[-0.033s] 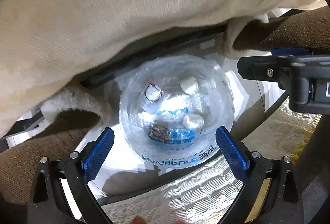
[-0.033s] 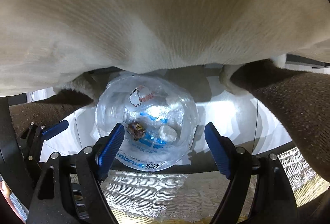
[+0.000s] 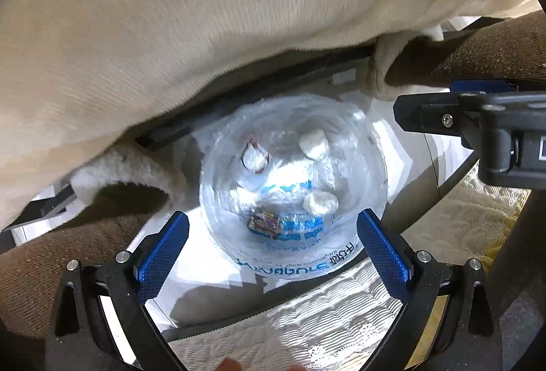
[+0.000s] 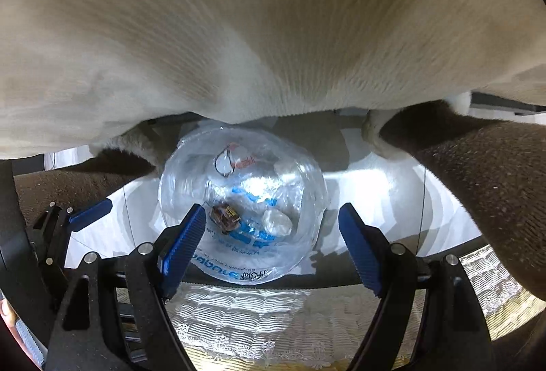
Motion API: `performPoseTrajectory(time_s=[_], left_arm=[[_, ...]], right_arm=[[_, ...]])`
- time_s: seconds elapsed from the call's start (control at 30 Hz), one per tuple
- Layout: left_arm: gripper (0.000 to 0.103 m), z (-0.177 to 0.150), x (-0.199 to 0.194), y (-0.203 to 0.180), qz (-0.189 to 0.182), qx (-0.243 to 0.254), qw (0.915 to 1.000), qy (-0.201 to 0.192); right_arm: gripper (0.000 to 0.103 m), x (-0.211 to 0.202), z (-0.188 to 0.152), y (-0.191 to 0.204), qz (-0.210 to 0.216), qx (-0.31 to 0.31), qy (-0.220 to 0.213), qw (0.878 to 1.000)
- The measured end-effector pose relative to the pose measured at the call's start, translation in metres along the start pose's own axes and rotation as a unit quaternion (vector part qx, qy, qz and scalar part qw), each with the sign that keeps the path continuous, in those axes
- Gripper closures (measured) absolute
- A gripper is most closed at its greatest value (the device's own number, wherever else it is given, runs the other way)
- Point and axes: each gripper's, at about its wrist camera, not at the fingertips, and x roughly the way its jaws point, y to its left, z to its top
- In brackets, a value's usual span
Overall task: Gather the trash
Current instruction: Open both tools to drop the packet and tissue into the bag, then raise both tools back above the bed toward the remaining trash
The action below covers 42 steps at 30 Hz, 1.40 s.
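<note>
While we look down along both grippers, a round bin lined with a clear plastic bag sits on the white floor below us, its mouth open toward the cameras. Blue lettering shows on the bag, mirrored and hard to read. Inside lie two white crumpled wads, a small dark wrapper and a piece of clear film with a dark outline.

Our left gripper hangs above the near rim of the bin, its blue fingers spread wide and still opening, with nothing pressed between them. Our right gripper hovers over the same bin, its blue fingers apart and opening too, gripping nothing; the wrapper shows just beside its left finger. In the left wrist view the right gripper's black body enters from the right edge.

A cream ribbed garment fills the upper half of both views, and brown trouser legs flank the bin on either side. A pale quilted bedcover with a lace edge lies along the bottom, just nearer to us than the bin.
</note>
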Motion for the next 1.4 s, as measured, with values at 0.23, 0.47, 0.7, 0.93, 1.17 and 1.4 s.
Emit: performPoseTrajectory(time_s=[0.23, 0.47, 0.7, 0.93, 1.17, 1.4], left_arm=[[0.006, -0.006, -0.035, -0.004, 0.01, 0.011, 0.9983, -0.056], [0.006, -0.014, -0.065, -0.005, 0.02, 0.018, 0.9934, -0.111], [0.006, -0.028, -0.097, -0.011, 0.019, 0.021, 0.9857, -0.166], [0.006, -0.042, -0.133, -0.005, 0.006, 0.012, 0.9731, -0.23], [0.006, -0.05, -0.164, 0.007, -0.028, -0.007, 0.9546, -0.297], [0.006, -0.039, -0.182, 0.019, -0.038, 0.0, 0.9448, -0.325]], right_arm=[[0.024, -0.034, -0.01, 0.005, -0.003, -0.016, -0.059, 0.998], [0.024, -0.066, -0.02, 0.008, -0.01, -0.033, -0.118, 0.992], [0.024, -0.094, -0.03, 0.01, -0.015, -0.051, -0.169, 0.984], [0.024, -0.126, -0.042, 0.009, -0.017, -0.07, -0.227, 0.971], [0.024, -0.159, -0.052, 0.003, -0.006, -0.085, -0.284, 0.955], [0.024, -0.187, -0.044, 0.0, -0.01, -0.107, -0.327, 0.939]])
